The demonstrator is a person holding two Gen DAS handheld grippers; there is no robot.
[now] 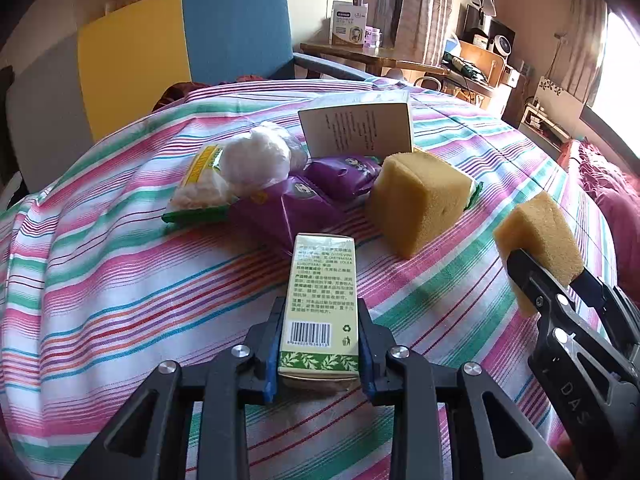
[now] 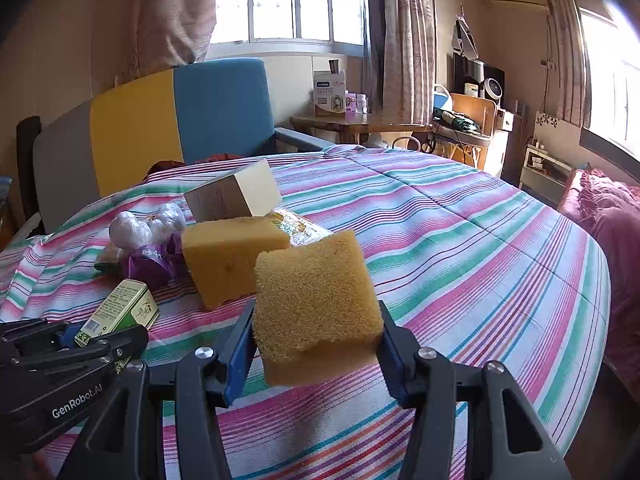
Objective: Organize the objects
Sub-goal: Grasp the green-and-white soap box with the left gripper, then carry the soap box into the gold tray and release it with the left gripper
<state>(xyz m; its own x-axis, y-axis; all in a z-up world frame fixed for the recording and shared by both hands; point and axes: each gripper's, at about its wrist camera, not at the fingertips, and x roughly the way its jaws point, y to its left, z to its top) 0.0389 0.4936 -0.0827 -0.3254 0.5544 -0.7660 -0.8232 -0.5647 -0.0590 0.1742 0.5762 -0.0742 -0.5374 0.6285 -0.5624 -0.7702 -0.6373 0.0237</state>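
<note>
Fingers (image 1: 274, 344) of the left gripper (image 1: 320, 344) clamp a green box (image 1: 320, 300); right gripper (image 2: 316, 344) squeezes a yellow sponge (image 2: 316, 300) above the striped table (image 2: 460, 248)

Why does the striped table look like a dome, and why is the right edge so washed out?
Left wrist view: the fisheye lens bows the striped tablecloth; the window blows out white. Right wrist view: same bulge, glare from the window, dark rounded corners; the held sponge stays sharp.
</note>
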